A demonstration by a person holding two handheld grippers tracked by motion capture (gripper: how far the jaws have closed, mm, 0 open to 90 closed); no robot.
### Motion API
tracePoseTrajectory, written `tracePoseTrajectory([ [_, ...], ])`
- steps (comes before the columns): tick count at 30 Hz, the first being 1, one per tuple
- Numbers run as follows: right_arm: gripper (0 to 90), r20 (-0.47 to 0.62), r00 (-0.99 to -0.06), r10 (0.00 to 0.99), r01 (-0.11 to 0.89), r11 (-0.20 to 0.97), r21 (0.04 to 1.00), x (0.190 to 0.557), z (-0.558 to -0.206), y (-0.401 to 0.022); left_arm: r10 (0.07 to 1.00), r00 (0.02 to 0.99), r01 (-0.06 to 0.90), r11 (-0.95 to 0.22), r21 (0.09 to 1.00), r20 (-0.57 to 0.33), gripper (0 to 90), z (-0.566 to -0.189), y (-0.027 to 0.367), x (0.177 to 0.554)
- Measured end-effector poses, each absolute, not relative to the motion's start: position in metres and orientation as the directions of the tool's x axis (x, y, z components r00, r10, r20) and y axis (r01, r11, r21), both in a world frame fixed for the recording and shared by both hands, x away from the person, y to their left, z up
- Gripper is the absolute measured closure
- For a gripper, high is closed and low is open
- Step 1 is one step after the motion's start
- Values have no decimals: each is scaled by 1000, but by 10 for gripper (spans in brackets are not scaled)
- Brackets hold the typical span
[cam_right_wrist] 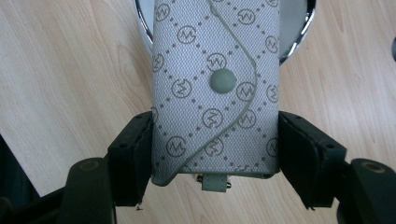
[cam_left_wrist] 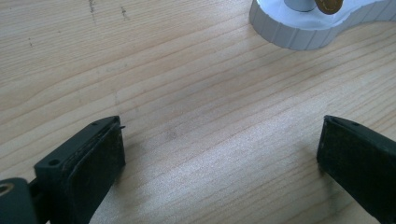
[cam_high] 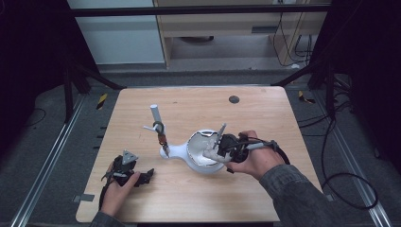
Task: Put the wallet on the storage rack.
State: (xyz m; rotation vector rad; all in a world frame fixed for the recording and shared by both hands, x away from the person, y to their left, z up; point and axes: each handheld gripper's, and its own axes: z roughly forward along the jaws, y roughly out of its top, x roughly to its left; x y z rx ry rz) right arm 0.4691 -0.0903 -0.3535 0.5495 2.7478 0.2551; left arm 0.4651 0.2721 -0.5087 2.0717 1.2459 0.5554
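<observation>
Grey patterned fabric key pouch (cam_right_wrist: 215, 88), long axis toward the round chrome-rimmed white dish (cam_right_wrist: 299, 42), pinched across by right gripper (cam_right_wrist: 215, 154); left gripper (cam_left_wrist: 219, 154) spread, beside the dish's stand.

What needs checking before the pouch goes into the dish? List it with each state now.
1. Right claw shut on the patterned snap pouch: ok.
2. Pouch flap snapped closed: ok.
3. Pouch over the chrome-rimmed dish of the white stand: ok.
4. Dish free of other items: cannot tell.
5. Left claw open, nothing between its jaws, resting apart from the stand: ok.
6. Stand's post out of the pouch's path: ok.
</observation>
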Motion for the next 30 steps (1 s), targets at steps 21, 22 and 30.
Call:
tracePoseTrajectory([
  [21,318,-253,-891,377,336,922,192,480,-359,-73,887,462,612,-337,715,22,2,-509,271,465],
  [22,318,-253,-891,377,336,922,191,480,-359,-72,886,462,612,-338,715,23,2,-509,271,465],
  [30,318,-249,-894,373,337,925,176,481,-361,-68,886,464,613,-339,713,23,2,-509,271,465],
])
